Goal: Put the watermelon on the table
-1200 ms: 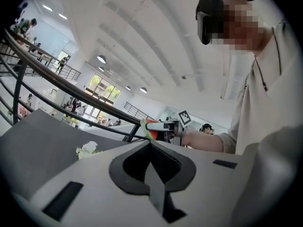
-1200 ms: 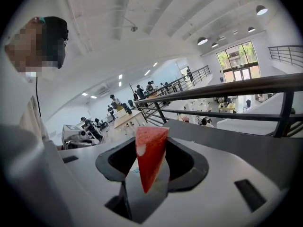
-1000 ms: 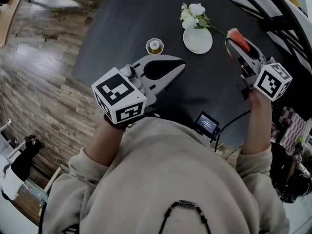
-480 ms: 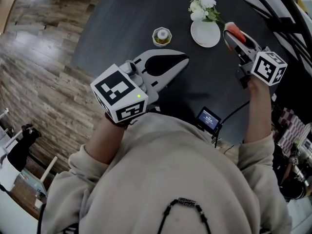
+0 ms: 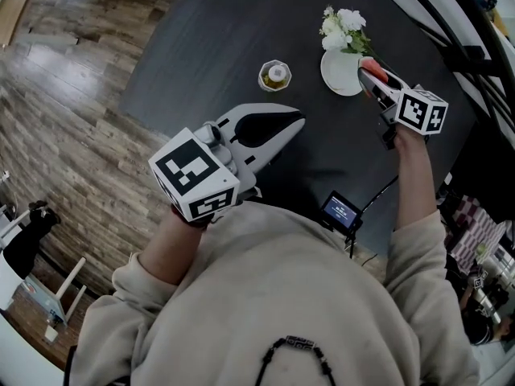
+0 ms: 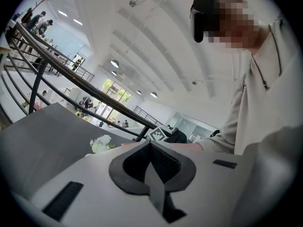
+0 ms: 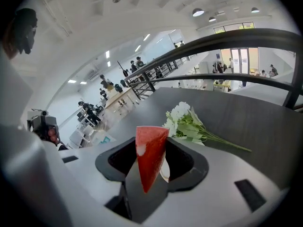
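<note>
A red wedge of watermelon (image 5: 368, 64) sits between the fingers of my right gripper (image 5: 372, 71), which is shut on it. The wedge hangs just over the right edge of a white plate (image 5: 339, 72) on the dark table (image 5: 217, 30). In the right gripper view the slice (image 7: 149, 160) stands upright in my right gripper (image 7: 152, 143), with a bit of the plate (image 7: 164, 170) behind it. My left gripper (image 5: 298, 119) hovers over the table's near part, shut and holding nothing. In its own view its tips (image 6: 150, 143) meet.
White flowers with green stems (image 5: 342, 24) lie behind the plate; they also show in the right gripper view (image 7: 187, 122). A small jar (image 5: 276, 75) stands left of the plate. A small screen device (image 5: 340, 210) sits at the table's near edge. Wooden floor (image 5: 56, 119) lies to the left.
My right gripper has come down with the watermelon slice, from above the table to just over the plate's edge. The left gripper has hardly moved.
</note>
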A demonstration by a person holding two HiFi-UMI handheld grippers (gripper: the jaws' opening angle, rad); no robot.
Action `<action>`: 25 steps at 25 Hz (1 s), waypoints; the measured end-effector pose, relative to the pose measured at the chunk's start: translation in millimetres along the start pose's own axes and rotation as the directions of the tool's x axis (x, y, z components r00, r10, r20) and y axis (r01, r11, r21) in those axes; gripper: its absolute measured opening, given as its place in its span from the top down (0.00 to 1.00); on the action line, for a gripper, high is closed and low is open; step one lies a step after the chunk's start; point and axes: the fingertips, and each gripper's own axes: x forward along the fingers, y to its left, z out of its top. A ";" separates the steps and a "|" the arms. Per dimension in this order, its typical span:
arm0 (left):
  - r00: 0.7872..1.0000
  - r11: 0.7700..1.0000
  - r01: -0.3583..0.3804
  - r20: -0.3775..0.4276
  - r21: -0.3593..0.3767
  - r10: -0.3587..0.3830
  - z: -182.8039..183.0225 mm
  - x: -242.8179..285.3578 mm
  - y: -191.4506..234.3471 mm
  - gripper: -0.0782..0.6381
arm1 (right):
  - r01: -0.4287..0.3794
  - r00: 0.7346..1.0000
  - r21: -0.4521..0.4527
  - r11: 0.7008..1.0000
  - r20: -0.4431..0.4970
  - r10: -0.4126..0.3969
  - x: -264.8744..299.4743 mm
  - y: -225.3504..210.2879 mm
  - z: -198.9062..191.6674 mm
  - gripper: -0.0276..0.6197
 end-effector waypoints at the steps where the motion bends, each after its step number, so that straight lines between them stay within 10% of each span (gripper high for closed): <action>1: 1.000 1.000 -0.004 0.001 -0.002 0.004 0.2 -1.7 1.4 0.89 | 0.007 1.000 0.003 1.000 -0.017 -0.007 6.2 -4.8 -4.1 0.65; 25: 0.999 0.999 -0.035 0.013 -0.021 0.036 -2.0 -33.1 15.0 0.89 | 0.143 0.962 -0.027 0.989 -0.231 -0.146 79.9 -51.8 -56.2 0.65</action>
